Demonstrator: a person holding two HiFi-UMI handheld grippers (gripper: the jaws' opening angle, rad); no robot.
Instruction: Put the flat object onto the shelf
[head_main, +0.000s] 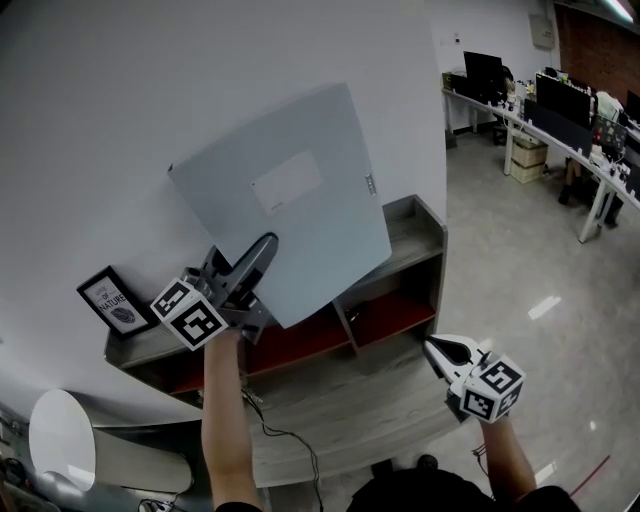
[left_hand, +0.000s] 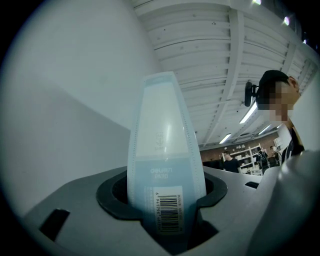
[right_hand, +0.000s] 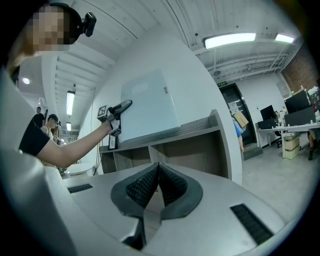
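Note:
The flat object is a pale blue file folder (head_main: 290, 190) with a white label, held tilted in the air above the grey shelf unit (head_main: 425, 228) against the white wall. My left gripper (head_main: 256, 262) is shut on the folder's lower edge; in the left gripper view the folder's barcoded spine (left_hand: 162, 155) stands upright between the jaws of the left gripper (left_hand: 165, 212). My right gripper (head_main: 436, 351) hovers low in front of the shelf, shut and empty. In the right gripper view, the right gripper (right_hand: 156, 174) has its pads together, with the folder (right_hand: 150, 107) and shelf (right_hand: 200, 129) beyond.
A small framed picture (head_main: 115, 300) leans on the shelf top at the left. The shelf has red-floored lower compartments (head_main: 395, 315). A white round object (head_main: 60, 440) and a cable (head_main: 285, 435) lie on the floor. Desks with monitors (head_main: 560, 110) stand at the far right.

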